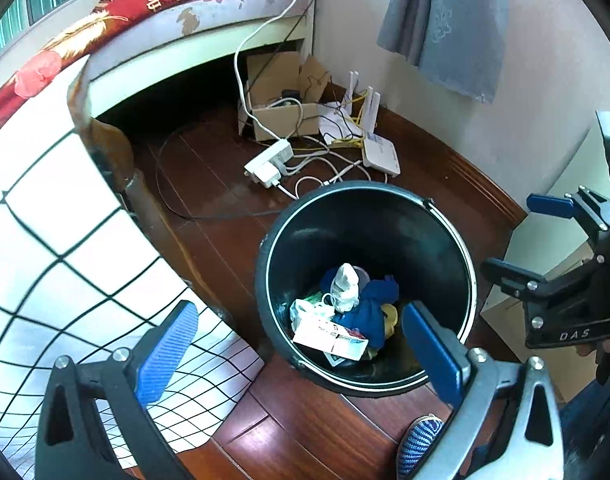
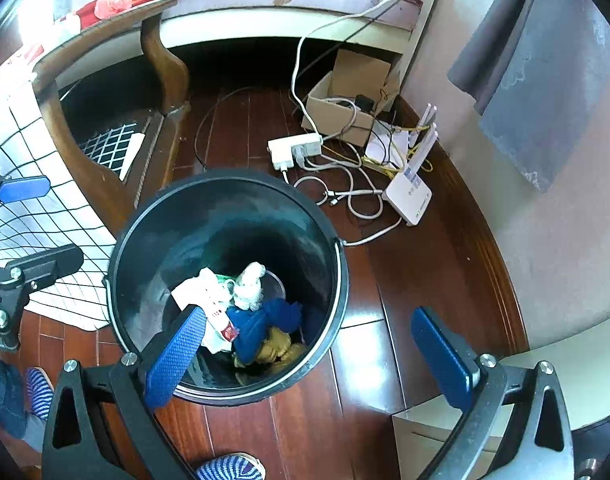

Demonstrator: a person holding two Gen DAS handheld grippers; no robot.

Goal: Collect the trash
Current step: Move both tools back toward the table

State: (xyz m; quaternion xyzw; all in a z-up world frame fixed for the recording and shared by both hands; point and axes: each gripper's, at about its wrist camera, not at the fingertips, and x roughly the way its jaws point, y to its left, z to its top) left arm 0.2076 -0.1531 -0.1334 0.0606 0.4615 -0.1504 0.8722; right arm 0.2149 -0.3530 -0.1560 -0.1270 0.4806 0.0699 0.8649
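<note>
A black round trash bin (image 1: 289,248) stands on the dark wood floor; it also shows in the right wrist view (image 2: 145,240). Inside lie crumpled white paper (image 1: 345,284), a blue cloth (image 1: 371,312), a flat white packet (image 1: 331,340) and something yellow. My left gripper (image 1: 301,352) is open and empty above the bin's near rim. My right gripper (image 2: 313,356) is open and empty above the bin's near right side; it shows in the left wrist view (image 1: 521,236) at the right edge. The left gripper shows in the right wrist view (image 2: 33,224) at the left edge.
A table with a white grid cloth (image 1: 45,260) and carved wooden legs (image 2: 165,68) stands left of the bin. Behind it lie a power strip (image 1: 269,160), a router (image 1: 379,152), tangled cables and a cardboard box (image 1: 285,112). A white cabinet (image 1: 553,232) is on the right.
</note>
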